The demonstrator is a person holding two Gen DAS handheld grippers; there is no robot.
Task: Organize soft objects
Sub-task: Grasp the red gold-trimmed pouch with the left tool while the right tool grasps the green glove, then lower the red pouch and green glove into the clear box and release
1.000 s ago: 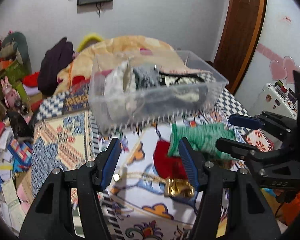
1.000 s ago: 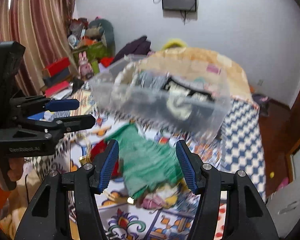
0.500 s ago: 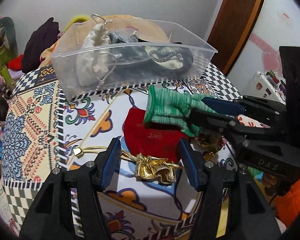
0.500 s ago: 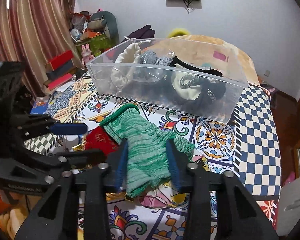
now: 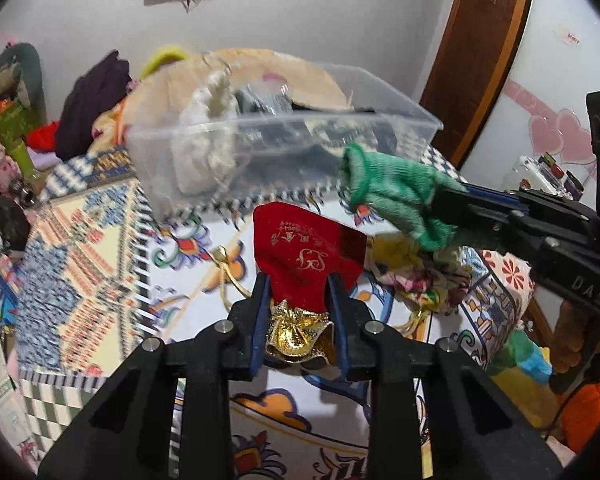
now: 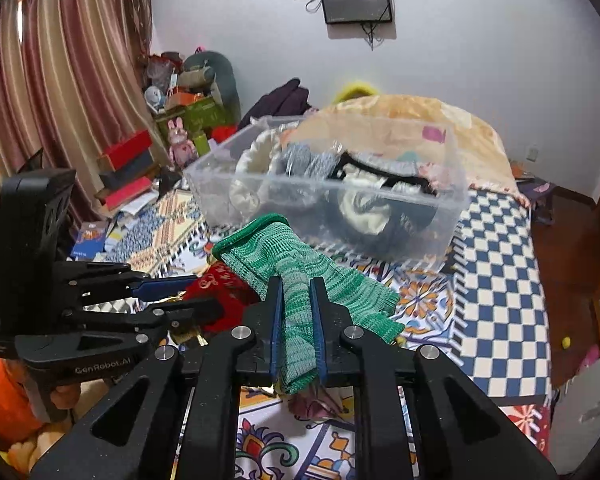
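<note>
My left gripper (image 5: 298,284) is shut on a red velvet pouch (image 5: 306,250) with a gold top, held above the patterned bed cover. My right gripper (image 6: 296,286) is shut on a green knit glove (image 6: 300,276), lifted off the bed; the glove also shows at the right of the left wrist view (image 5: 396,196). The left gripper and the red pouch (image 6: 224,286) show at the left of the right wrist view. A clear plastic bin (image 5: 284,152) with several soft items inside stands farther back on the bed, also in the right wrist view (image 6: 332,208).
A floral cloth bundle (image 5: 420,276) with a gold cord lies on the bed below the glove. A blanket pile (image 6: 420,116) lies behind the bin. Clutter, boxes and a bunny toy (image 6: 180,144) stand by the curtain at the left. A door (image 5: 480,40) is at the right.
My left gripper has shut on the red pouch and lifted it. My right gripper has tightened on the green glove and raised it off the bed.
</note>
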